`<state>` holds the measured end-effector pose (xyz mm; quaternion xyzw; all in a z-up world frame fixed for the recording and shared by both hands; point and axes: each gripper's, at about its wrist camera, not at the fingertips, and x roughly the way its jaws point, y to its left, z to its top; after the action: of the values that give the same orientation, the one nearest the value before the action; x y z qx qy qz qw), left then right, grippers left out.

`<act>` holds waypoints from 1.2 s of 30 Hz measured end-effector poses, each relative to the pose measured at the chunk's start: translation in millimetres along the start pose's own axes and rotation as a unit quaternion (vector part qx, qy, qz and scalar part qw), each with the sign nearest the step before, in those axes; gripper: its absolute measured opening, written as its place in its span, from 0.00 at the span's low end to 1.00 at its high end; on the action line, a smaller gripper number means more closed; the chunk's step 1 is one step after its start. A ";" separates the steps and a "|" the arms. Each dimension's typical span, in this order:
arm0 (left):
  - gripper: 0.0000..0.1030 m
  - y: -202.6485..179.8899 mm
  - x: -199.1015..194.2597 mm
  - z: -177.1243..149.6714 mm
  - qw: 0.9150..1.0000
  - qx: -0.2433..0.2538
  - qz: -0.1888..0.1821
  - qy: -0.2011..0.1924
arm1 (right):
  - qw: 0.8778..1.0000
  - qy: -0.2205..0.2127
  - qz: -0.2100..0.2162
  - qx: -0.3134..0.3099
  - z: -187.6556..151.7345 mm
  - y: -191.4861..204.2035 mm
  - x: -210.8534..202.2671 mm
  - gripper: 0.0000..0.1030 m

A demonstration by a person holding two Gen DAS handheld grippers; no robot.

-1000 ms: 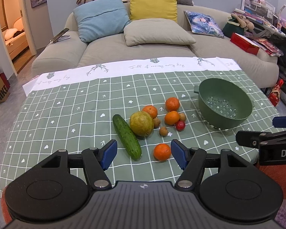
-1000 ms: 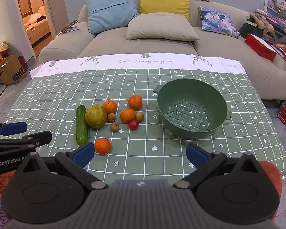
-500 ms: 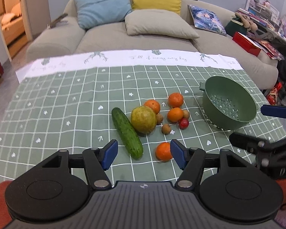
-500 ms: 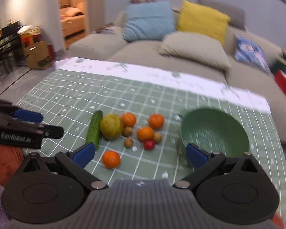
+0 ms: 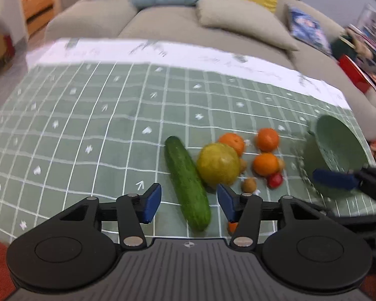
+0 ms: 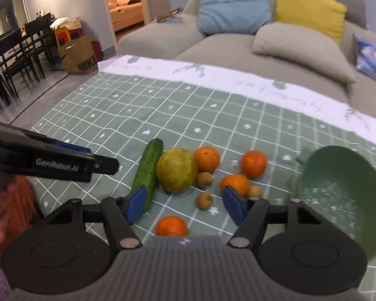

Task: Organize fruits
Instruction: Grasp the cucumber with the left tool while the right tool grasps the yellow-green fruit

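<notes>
From the left wrist view I judged the work to be at its opening step, the approach, with nothing lifted yet. My left tongs point(image 5: 186, 202) were spread and empty, and the cucumber point(image 5: 187, 181) lay slantwise in the lower centre of the frame, its near end showing between the two pads though I could not tell how far above it they hung. The big yellow-green fruit point(image 5: 218, 164) sat just right of it, touching or nearly so, with oranges beyond and the green colander point(image 5: 338, 150) at the right edge, apparently unfilled. The next move, I reckoned, called for lowering and squaring the pads across the cucumber

From the right wrist view my right tongs point(image 6: 185, 207) were also spread and held nothing. One orange point(image 6: 172, 225) sat at the bottom centre between the pads, and the colander point(image 6: 346, 193) filled the right side of the tabletop point(image 6: 112, 115), well apart from the fruit cluster
</notes>
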<state>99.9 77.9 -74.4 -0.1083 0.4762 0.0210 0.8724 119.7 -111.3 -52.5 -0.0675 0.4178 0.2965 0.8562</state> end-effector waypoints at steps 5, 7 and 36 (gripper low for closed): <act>0.55 22.5 29.6 12.5 0.996 -0.070 -0.024 0.040 | 1.000 0.017 0.014 -0.005 18.5 4.0 39.8 0.52; 0.54 24.8 36.6 15.7 0.997 -0.066 -0.019 0.042 | 1.000 0.025 0.015 -0.008 24.8 5.2 56.4 0.51; 0.50 34.1 94.5 32.5 0.986 -0.118 -0.057 0.106 | 0.997 0.074 -0.001 -0.028 27.7 9.0 115.4 0.55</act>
<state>173.6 111.6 -142.1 -0.2395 0.5535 0.0154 0.7975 188.2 -41.8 -120.7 -0.1135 0.4714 0.3017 0.8209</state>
